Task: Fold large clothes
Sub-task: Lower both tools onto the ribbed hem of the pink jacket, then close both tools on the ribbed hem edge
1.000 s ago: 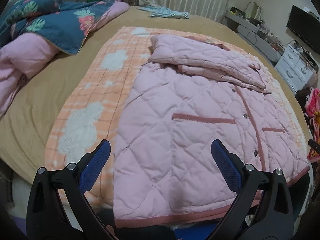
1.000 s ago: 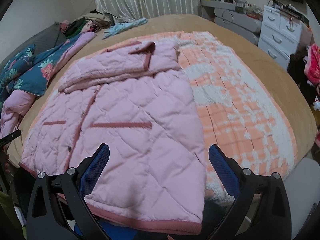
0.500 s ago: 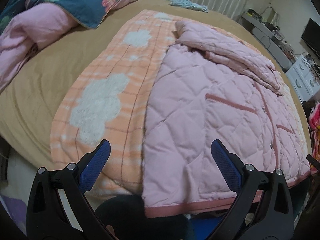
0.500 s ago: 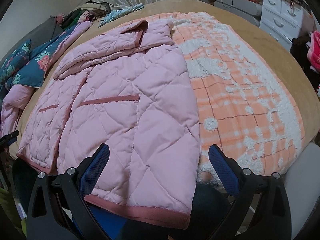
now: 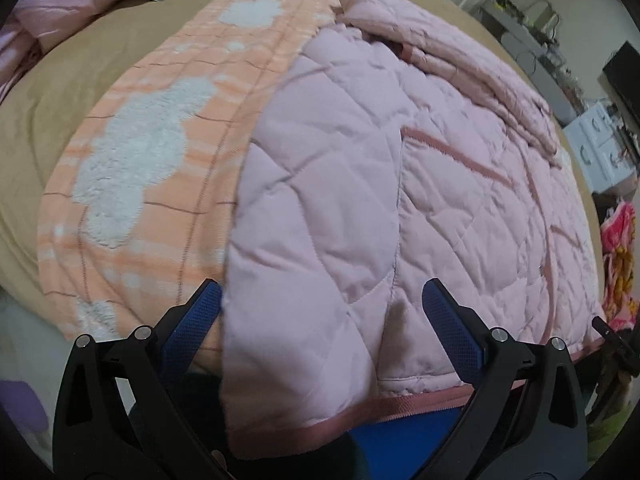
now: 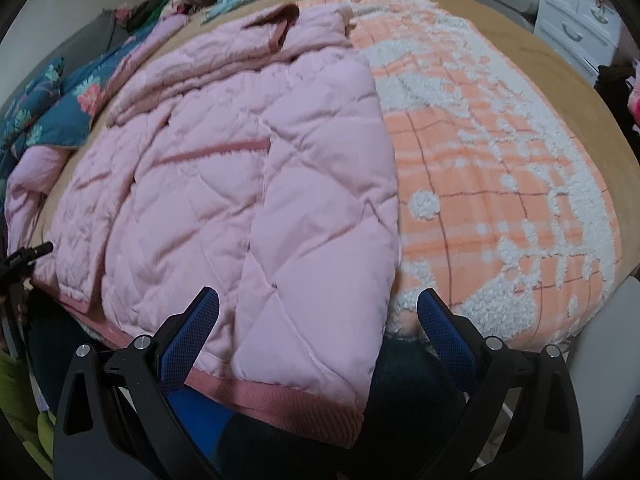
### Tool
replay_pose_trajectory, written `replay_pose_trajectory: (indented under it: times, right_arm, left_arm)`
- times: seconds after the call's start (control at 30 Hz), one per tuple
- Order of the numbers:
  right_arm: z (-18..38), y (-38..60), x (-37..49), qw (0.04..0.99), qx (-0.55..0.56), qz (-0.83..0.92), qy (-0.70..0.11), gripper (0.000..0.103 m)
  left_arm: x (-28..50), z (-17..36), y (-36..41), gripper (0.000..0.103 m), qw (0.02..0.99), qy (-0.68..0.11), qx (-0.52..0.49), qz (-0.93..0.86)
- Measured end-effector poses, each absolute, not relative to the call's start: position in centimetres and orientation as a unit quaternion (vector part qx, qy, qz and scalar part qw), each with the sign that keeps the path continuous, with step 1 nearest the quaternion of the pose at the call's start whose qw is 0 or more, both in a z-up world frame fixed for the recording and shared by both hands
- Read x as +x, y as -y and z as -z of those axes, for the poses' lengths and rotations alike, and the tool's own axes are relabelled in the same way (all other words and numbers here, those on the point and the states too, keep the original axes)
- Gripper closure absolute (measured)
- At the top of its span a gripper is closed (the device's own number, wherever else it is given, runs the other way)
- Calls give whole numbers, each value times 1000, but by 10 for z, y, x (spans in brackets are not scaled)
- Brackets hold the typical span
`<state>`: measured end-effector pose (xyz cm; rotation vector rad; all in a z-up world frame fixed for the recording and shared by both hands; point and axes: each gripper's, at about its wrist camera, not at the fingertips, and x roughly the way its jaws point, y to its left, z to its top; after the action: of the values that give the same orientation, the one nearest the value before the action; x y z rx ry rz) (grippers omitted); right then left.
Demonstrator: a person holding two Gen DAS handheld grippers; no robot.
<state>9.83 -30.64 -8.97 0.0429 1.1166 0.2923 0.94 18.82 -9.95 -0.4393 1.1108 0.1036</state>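
A pink quilted jacket (image 5: 360,184) lies flat on an orange checked blanket (image 5: 160,152) on the bed, sleeves folded across its top, dark pink hem hanging over the near edge. My left gripper (image 5: 320,320) is open, its blue pads straddling the jacket's near left corner just above the hem. In the right wrist view the jacket (image 6: 248,184) fills the left half and the blanket (image 6: 500,168) the right. My right gripper (image 6: 316,320) is open, straddling the jacket's near right corner above the hem.
A tan bedspread (image 5: 60,100) lies under the blanket. A blue floral and pink duvet (image 6: 60,92) is heaped at the bed's far left side. White drawers (image 6: 576,20) stand beyond the bed. Clothes are piled by the curtain (image 6: 168,4).
Both grippers have come down and forward toward the jacket's near hem corners, the left one also shifting left. Both stayed open. The jacket has not moved.
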Motion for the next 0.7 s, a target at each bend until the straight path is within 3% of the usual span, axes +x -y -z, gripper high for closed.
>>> replay_pose_trajectory:
  times: [0.23,0.27,0.3,0.4,0.47,0.5,0.7]
  right_arm:
    - [93,299,96,827,-3,-153,-541,6]
    - [93,296,94,827,-9,-164,-538,12]
    - [94,294,92,824,-8,-177,-538,25]
    - [97,285,87,828,-24,-181,-531,31]
    - [91,283,86,833,-8,-201,-515,57]
    - [87,282,85,837,-6,-205,-507,63]
    - [50,274,82,870,28,-255,-422,74]
  left_arm:
    - [15,103,-177,9,822,-536,-187,-34]
    - [15,103,-177,9,822,-536,-187,-33]
    - [15,103,-178,9,822,-535,-190,-31]
    - [15,104,-180,9,820,-536,-200,-23]
    - [15,104,-180,9,819,-537,-202,-21]
    - [15,105,-180,9,819,-538,-200,-19]
    - [11,103,-175,9,823,-536,-189,-12]
